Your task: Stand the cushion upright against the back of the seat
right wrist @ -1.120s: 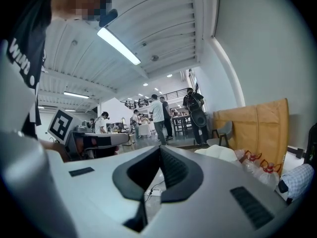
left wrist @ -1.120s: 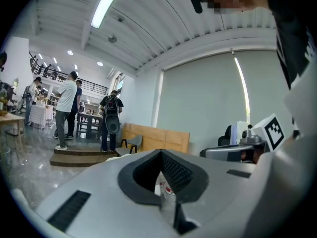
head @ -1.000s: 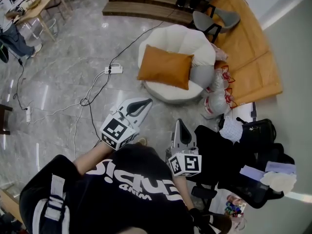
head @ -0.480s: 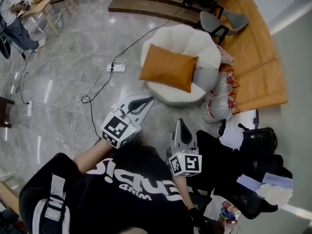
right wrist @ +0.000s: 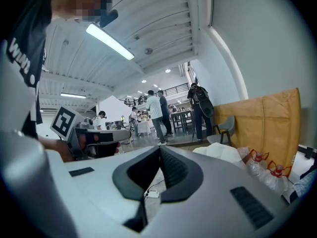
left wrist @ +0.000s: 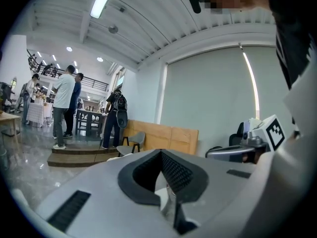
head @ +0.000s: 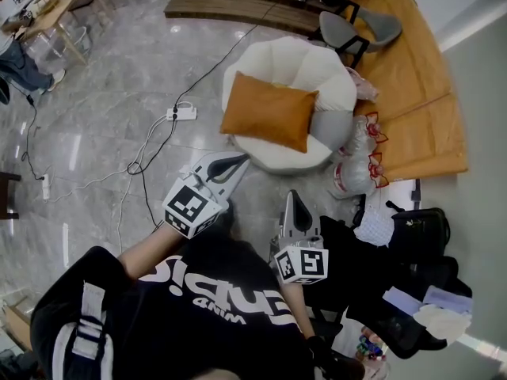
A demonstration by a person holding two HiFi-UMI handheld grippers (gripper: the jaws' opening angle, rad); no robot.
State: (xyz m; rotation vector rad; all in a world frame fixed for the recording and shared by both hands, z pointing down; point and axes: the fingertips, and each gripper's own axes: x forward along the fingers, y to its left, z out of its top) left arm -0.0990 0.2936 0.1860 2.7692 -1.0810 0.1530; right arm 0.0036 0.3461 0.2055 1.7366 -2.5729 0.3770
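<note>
An orange cushion (head: 269,111) lies flat and slightly tilted on the seat of a round white armchair (head: 297,58). It rests in front of the chair's padded back. My left gripper (head: 239,161) is shut and empty, its tip just short of the chair's front left edge. My right gripper (head: 294,200) is also shut and empty, a little further back from the chair's front. In the left gripper view the gripper (left wrist: 161,151) points across the room, jaws together. In the right gripper view the gripper (right wrist: 159,148) is shut, with the white armchair (right wrist: 223,152) low at the right.
A power strip (head: 184,113) with long cables lies on the marble floor left of the chair. Plastic bags with bottles (head: 352,172) stand at the chair's right. Further right are black bags and clothes (head: 412,236). A grey chair (head: 360,30) and a wooden bench (head: 412,93) stand behind. People (left wrist: 64,108) stand in the background.
The person has edged a little toward the armchair, carrying both grippers along. Both grippers stay shut and empty. The cushion has not moved.
</note>
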